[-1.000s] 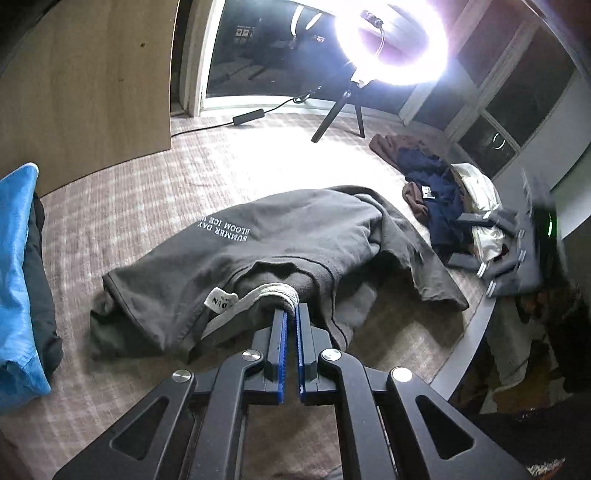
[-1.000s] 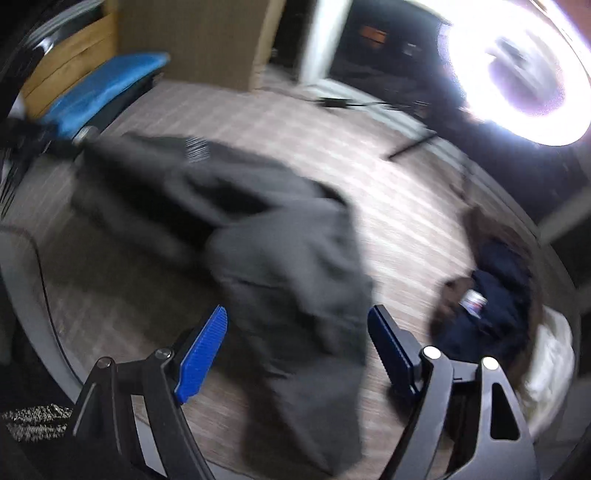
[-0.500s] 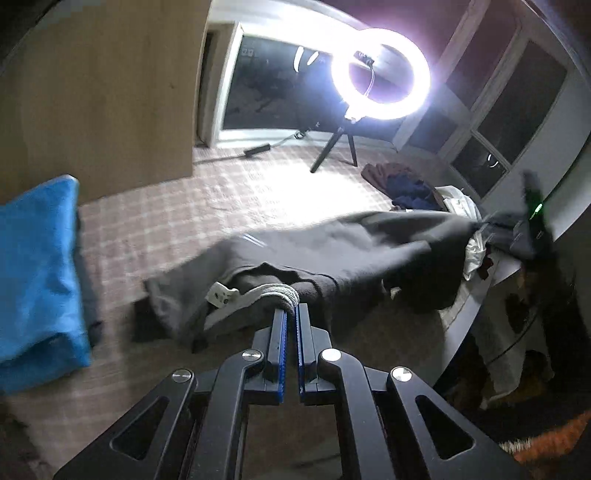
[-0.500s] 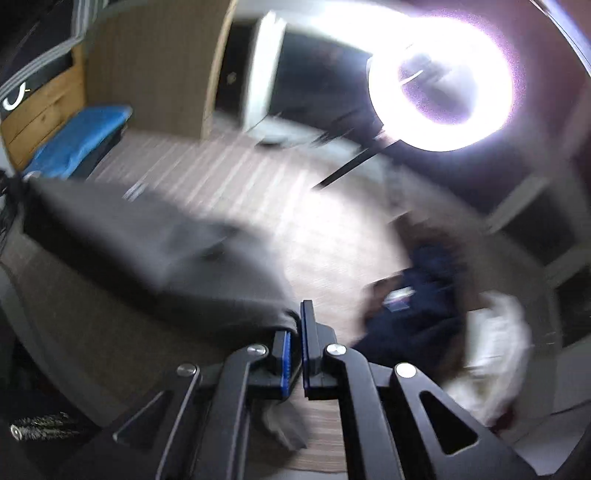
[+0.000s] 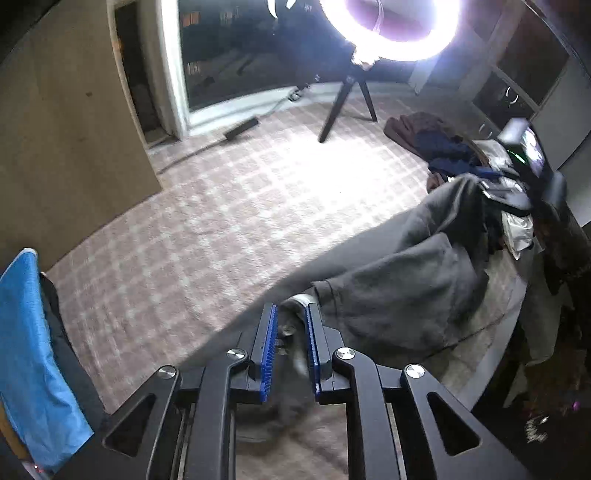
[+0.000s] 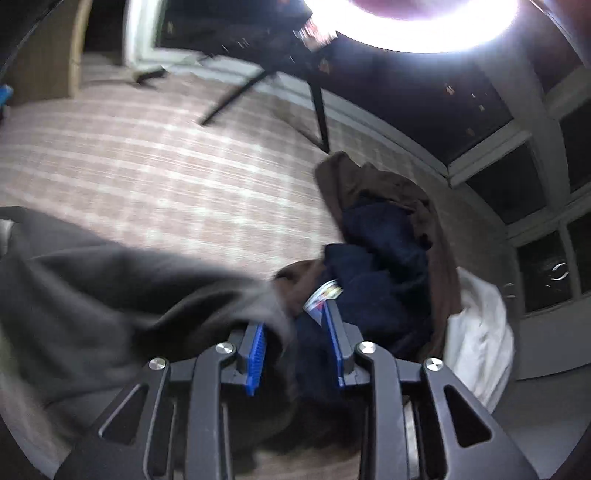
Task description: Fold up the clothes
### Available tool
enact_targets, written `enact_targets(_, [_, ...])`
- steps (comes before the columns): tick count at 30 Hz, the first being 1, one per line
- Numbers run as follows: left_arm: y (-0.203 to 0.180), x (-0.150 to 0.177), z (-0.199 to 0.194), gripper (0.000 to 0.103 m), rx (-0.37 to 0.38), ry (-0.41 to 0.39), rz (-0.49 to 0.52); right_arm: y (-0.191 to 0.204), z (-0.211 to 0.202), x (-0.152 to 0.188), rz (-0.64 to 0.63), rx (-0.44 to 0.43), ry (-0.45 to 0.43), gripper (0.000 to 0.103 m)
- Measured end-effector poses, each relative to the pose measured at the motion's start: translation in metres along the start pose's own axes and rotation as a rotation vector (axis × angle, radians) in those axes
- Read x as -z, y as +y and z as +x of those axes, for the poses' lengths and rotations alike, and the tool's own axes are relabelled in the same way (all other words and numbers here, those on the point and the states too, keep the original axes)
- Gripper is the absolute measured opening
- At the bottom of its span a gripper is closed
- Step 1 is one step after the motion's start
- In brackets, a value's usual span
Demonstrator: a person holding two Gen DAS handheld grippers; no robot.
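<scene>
The left wrist view shows the left hand-held gripper [image 5: 290,328] with its blue pads apart; the grey garment's [image 5: 402,288] pale collar [image 5: 299,300] lies just ahead of and between them, blurred, not clamped. Only this view takes in the folded blue cloth [image 5: 29,354] far to the gripper's left, the wooden panel [image 5: 70,147] beyond it, and the other hand-held gripper [image 5: 517,192] well ahead to the right at the garment's far end. The grey garment stretches from the pads rightward across the checked cover [image 5: 221,221].

The right wrist view alone shows the pile close up: a brown garment [image 6: 369,184], a navy garment [image 6: 384,243] with a coloured tag [image 6: 325,293], and a white cloth [image 6: 480,325] to the right. The right hand-held gripper [image 6: 295,332] stands with pads apart; grey garment [image 6: 110,280] fabric drapes over its left finger, blurred. The ring light [image 6: 413,22] glares above in both views.

Half a second ago both grippers were pinched together on the grey fabric, the left on the collar; now both have opened and the cloth has slackened onto the cover, nearer the pile.

No containers are in view.
</scene>
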State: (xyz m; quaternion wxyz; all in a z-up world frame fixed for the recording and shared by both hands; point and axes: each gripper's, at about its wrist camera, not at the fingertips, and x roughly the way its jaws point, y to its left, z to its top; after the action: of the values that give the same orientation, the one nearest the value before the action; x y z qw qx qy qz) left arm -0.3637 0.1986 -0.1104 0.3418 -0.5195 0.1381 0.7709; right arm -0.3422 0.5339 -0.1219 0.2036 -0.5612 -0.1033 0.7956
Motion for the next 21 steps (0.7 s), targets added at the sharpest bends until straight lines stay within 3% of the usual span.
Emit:
enact_targets(2, [0.018,0.021,-0.008,0.025,0.013,-0.011,-0.002,0.019,-0.032,0.023,-0.009,-0.102,-0.049,0.034])
enact_targets(5, [0.032,0.058,-0.009,0.027,0.039,0.011,-0.019,0.070,-0.065,0.052,-0.060,-0.272,-0.101,0.055])
enact_targets(8, [0.033,0.092,0.009,0.027,0.095,0.063,-0.001,0.133,-0.073,0.082,-0.161,-0.347,-0.105,0.057])
enact_targets(12, [0.016,0.122,0.041,0.027,0.157,0.127,0.044,0.183,-0.059,0.099,-0.222,-0.353,-0.070,0.057])
enact_targets(15, [0.000,0.133,0.062,0.027,0.119,0.140,0.115,0.202,-0.052,0.101,-0.245,-0.339,-0.058,0.057])
enact_targets(21, [-0.013,0.136,0.081,0.032,0.084,0.148,0.193,0.237,-0.036,0.099,-0.346,-0.210,-0.086,0.057])
